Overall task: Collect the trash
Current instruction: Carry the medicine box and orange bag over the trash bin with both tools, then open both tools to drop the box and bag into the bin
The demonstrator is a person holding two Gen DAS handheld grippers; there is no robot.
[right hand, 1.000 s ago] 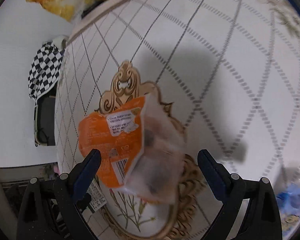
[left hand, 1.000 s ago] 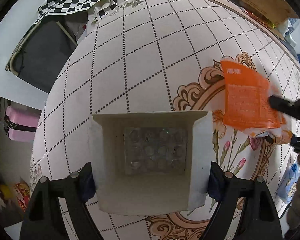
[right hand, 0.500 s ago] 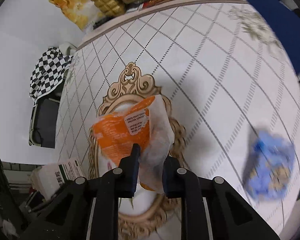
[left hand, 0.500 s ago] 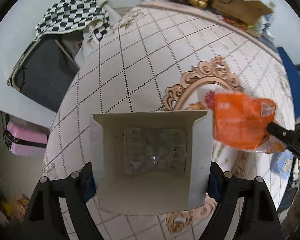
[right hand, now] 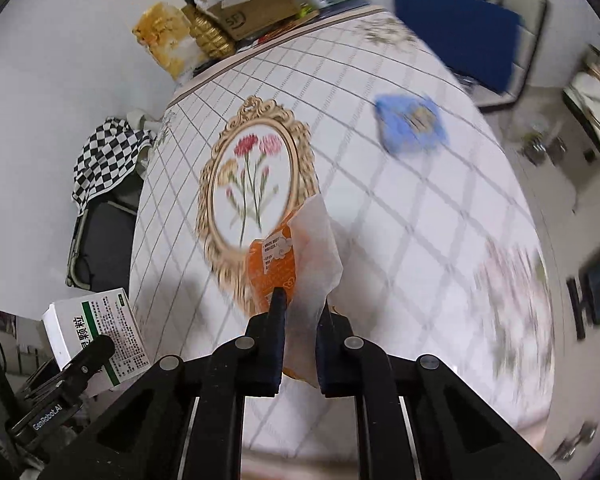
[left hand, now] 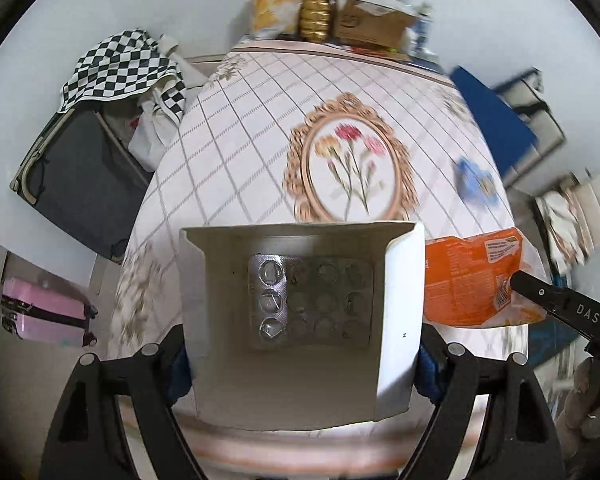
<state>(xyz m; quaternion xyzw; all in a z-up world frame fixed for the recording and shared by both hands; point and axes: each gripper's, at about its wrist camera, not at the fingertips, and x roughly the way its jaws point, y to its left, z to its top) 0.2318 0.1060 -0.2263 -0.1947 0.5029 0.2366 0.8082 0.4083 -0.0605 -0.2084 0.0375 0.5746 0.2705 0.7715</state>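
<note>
My left gripper (left hand: 300, 356) is shut on an open white carton (left hand: 296, 380) with a silver blister pack (left hand: 310, 302) inside. The carton also shows in the right wrist view (right hand: 96, 332) at lower left. My right gripper (right hand: 299, 322) is shut on an orange snack wrapper (right hand: 292, 256) and holds it above the round table's near edge. In the left wrist view the wrapper (left hand: 466, 280) hangs just right of the carton, pinched by the right gripper's fingers (left hand: 556, 304). A blue wrapper (right hand: 412, 122) lies on the table's right side; it also shows in the left wrist view (left hand: 476, 182).
The round table (left hand: 236, 152) has a checked cloth with a flower medallion (left hand: 350, 164). A cardboard box (left hand: 374, 20), a gold bottle and a yellow bag stand at its far edge. A dark chair with checkered cloth (left hand: 116, 68) is left, a blue chair (right hand: 456, 32) right.
Both grippers have pulled back towards the table's near edge and risen. The right gripper, open around the wrapper a second ago, has shut on it and lifted it off the medallion.
</note>
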